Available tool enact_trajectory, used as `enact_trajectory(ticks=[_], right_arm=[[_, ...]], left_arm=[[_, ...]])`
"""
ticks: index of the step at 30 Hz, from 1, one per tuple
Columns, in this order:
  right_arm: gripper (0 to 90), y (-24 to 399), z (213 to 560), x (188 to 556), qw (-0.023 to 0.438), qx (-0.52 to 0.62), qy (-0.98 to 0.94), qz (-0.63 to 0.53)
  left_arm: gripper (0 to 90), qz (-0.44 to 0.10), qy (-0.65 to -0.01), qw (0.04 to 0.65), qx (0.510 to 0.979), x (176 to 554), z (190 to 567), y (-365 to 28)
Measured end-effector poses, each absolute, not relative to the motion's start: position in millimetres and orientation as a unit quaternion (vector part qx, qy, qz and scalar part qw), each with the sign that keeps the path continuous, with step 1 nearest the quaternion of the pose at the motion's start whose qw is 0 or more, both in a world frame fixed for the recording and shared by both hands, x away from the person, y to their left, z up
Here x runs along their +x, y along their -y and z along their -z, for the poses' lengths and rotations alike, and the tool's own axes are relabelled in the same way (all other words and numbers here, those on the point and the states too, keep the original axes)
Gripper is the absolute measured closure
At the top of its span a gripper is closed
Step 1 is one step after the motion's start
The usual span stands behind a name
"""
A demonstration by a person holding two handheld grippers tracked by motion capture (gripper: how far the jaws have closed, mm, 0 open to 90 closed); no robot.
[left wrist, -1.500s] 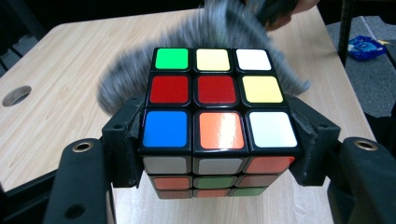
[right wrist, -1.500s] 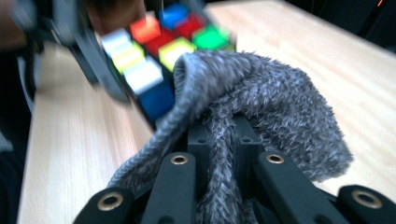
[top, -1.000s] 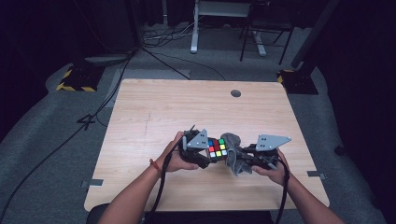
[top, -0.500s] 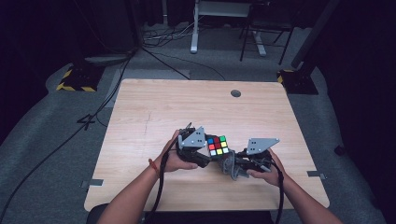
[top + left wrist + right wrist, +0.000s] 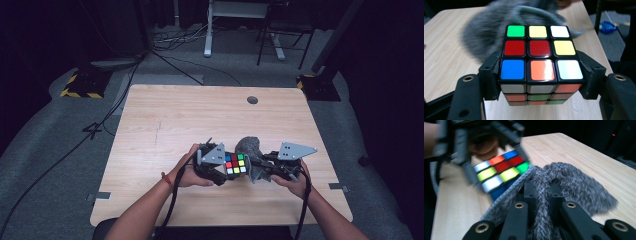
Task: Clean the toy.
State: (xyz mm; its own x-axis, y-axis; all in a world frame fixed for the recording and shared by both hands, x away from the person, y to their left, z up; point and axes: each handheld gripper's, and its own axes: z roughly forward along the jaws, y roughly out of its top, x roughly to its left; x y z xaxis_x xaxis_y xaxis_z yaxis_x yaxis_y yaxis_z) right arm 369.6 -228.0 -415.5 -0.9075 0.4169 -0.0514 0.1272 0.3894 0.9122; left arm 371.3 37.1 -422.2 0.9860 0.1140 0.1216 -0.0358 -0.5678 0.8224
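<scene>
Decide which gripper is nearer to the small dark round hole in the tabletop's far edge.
Right. The right gripper, shut on the grey cloth, sits almost straight below the hole; the left gripper, clamping the cube, lies further left.

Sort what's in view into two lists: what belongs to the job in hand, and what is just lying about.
In the job:
- puzzle cube, clamped in the left gripper
- grey cloth, pinched in the right gripper, against the cube's side

Lying about:
- table, only the work surface
- round grommet in the tabletop
- cables on the floor
- desk frame and chair base behind
</scene>
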Motion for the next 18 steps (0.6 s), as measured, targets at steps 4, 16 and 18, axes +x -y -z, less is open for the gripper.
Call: enact_trajectory(ticks=[4,16,18], right_arm=[[81.7,227.8,419.4,371.9,0.130,0.163,-0.834,-0.511],[81.5,216.0,431.7,373.7,0.076,0.132,-0.872,-0.466],[81.5,216.4,431.8,373.8,0.078,0.132,-0.875,-0.460]], left_arm=[[33.6,-0.084,-0.034,0.464,0.881,373.6,423.9,-37.2],[33.6,-0.109,-0.091,0.456,0.878,392.7,429.1,-58.3],[33.6,-0.116,-0.089,0.447,0.883,393.4,431.6,-58.0]])
